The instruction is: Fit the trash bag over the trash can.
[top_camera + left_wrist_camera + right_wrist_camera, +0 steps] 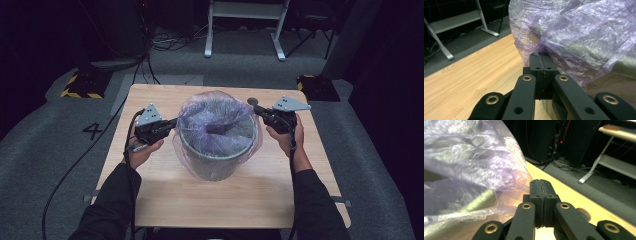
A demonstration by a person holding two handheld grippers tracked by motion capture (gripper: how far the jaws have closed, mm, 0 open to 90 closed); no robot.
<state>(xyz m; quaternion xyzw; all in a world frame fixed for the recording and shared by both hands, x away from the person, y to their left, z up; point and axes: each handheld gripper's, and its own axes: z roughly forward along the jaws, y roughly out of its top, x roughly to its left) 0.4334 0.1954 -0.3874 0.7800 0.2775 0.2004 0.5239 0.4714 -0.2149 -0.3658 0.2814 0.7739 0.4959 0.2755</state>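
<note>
1. At 9 o'clock of the bin (216, 159): left hand-held gripper (174, 123), jaws pressed together on a pinch of the purple bag (215, 120); in the left gripper view the film (574, 37) bunches right at the jaw tips, so clamped on the bag.
2. At the middle of the surface (165, 200): grey round bin standing upright, purple bag lining it, its edge folded out over the rim and draping down the outside wall; inside, film sagging into a hollow.
3. At 3 o'clock of the bin: right hand-held gripper (256, 109), jaws together; in the right gripper view (540, 182) the tips meet just beside the bag (469, 165), with film blurred against them. Held or merely touching: cannot tell for sure, though probably a thin fold is caught.
4. At 1 o'clock of the bin, near the right hand-held gripper: small round hole in the surface; beyond the far edge, grey floor, cables and a white frame.
5. Step in hand, as judged: gripping the bag's edge on opposite sides, either to settle it over the rim or to lift it free.
6. Next move calls for: both grips kept firm, pulling evenly outward and together, slowly, so thin film neither tears nor slips and the bin stays put without tipping.
</note>
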